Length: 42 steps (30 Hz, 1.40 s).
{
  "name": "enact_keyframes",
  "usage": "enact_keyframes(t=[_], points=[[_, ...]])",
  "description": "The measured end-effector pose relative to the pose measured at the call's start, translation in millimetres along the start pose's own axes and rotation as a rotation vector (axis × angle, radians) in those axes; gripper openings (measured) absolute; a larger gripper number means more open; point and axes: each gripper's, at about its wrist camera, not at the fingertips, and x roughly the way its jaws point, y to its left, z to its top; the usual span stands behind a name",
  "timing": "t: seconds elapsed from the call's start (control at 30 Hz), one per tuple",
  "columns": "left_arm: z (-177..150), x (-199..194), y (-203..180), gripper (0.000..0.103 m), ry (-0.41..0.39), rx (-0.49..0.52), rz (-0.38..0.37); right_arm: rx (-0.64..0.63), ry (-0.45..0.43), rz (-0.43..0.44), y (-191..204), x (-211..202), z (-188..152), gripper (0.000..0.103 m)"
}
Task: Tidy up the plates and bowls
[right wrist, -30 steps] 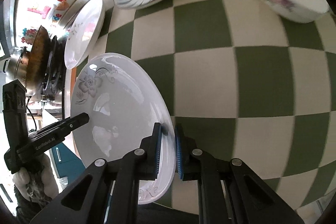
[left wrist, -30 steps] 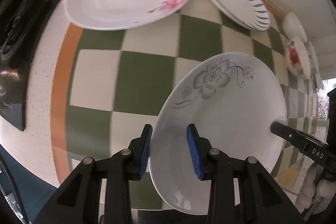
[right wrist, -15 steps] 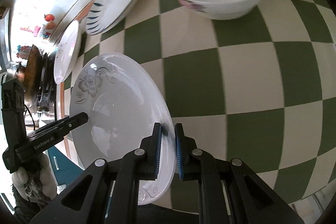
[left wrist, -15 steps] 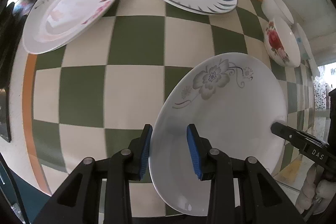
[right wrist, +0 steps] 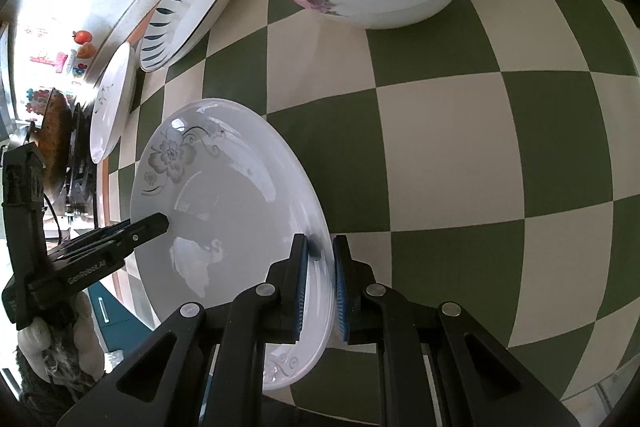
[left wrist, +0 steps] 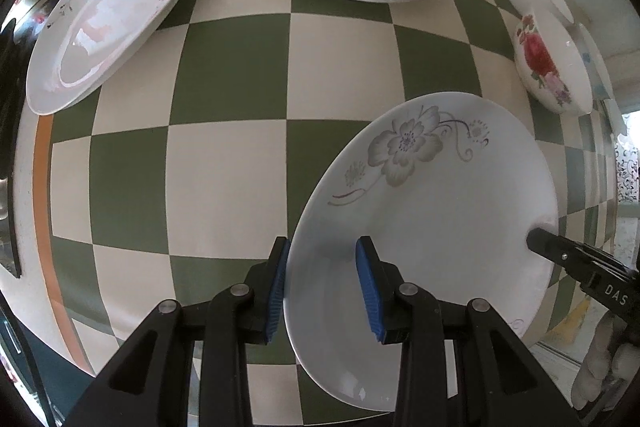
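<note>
Checkered bench [left wrist: 224,163]: both tools, left tool [left wrist: 322,285] and right tool [right wrist: 320,283], clamp grey-flower plate [left wrist: 432,211] rims; lower it level, release together.

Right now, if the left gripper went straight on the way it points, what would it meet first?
The left gripper holds the grey-flower plate by its rim and points down at the checkered table. Straight ahead lies bare cloth, so the table probably comes first; the other plates sit farther off.
</note>
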Motion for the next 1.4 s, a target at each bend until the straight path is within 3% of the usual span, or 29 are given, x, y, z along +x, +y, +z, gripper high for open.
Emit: enact_keyframes(t=[0.33, 0.5, 0.63, 0.77, 0.9, 1.03, 1.2, 1.4], points=[[-9, -4, 0, 0.032, -0.008, -0.036, 0.011, -0.017, 0.008, 0.003, -2, 2, 4, 0.015], [-14, -16, 13, 0.032, -0.027, -0.132, 0.042, 0.017, 0.013, 0.027, -10, -8, 8, 0.016], [-24, -55, 39, 0.032, -0.112, -0.238, 0.039, -0.003, -0.026, 0.052, -5, -44, 6, 0.021], [-28, -92, 62, 0.039, -0.186, -0.327, 0.019, -0.097, -0.066, 0.071, 35, -82, 7, 0.04], [-10, -111, 103, 0.044, -0.233, -0.41, -0.006, -0.204, -0.092, 0.143, 100, -96, 33, 0.062], [12, -99, 150, 0.044, -0.228, -0.488, -0.005, -0.276, -0.037, 0.189, 163, -62, 84, 0.062], [37, -79, 208, 0.044, -0.189, -0.567, -0.032, -0.374, 0.037, 0.127, 240, 14, 165, 0.062], [68, -51, 254, 0.043, -0.151, -0.615, -0.059, -0.44, 0.092, 0.051, 301, 85, 225, 0.057]])
